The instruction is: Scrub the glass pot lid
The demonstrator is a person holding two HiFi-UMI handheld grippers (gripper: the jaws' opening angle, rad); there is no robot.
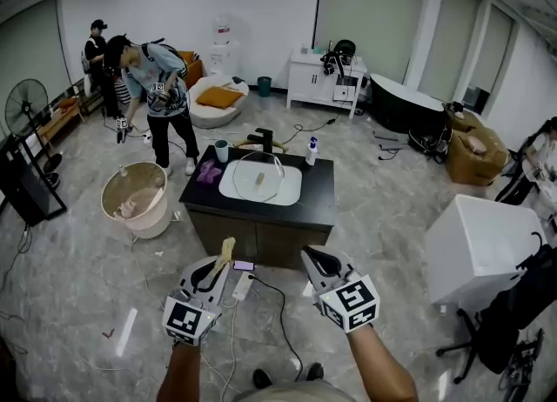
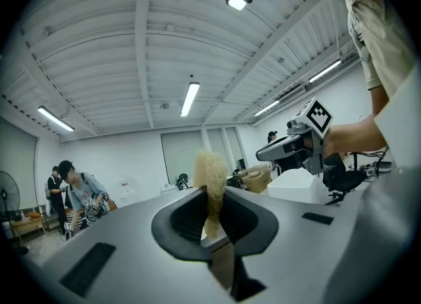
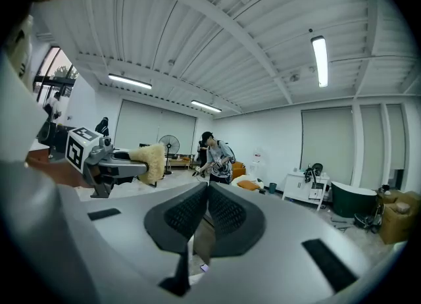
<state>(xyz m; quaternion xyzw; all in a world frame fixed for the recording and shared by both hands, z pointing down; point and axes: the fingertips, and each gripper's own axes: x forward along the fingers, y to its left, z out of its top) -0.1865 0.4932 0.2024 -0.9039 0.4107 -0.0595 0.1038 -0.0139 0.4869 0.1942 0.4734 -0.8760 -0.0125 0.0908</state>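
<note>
The glass pot lid [image 1: 258, 177] lies over the white sink basin [image 1: 289, 191], which is set in a black counter [image 1: 318, 191] some way ahead of me in the head view. Both grippers are held low, well short of the counter. My left gripper [image 1: 224, 254] is shut on a tan fibrous scrubber [image 1: 227, 248]. In the left gripper view the scrubber [image 2: 210, 177] sticks up between the jaws of the left gripper [image 2: 210, 214]. My right gripper [image 1: 312, 257] is shut with nothing in it, as the right gripper [image 3: 206, 194] shows in its own view.
On the counter stand a black faucet [image 1: 263, 141], a spray bottle [image 1: 311, 151], a cup [image 1: 221, 150] and a purple cloth [image 1: 209, 172]. A beige tub [image 1: 136, 201] stands left of it, a white box [image 1: 478, 248] to the right. A person [image 1: 157, 87] bends behind. A power strip [image 1: 243, 286] and cable lie on the floor.
</note>
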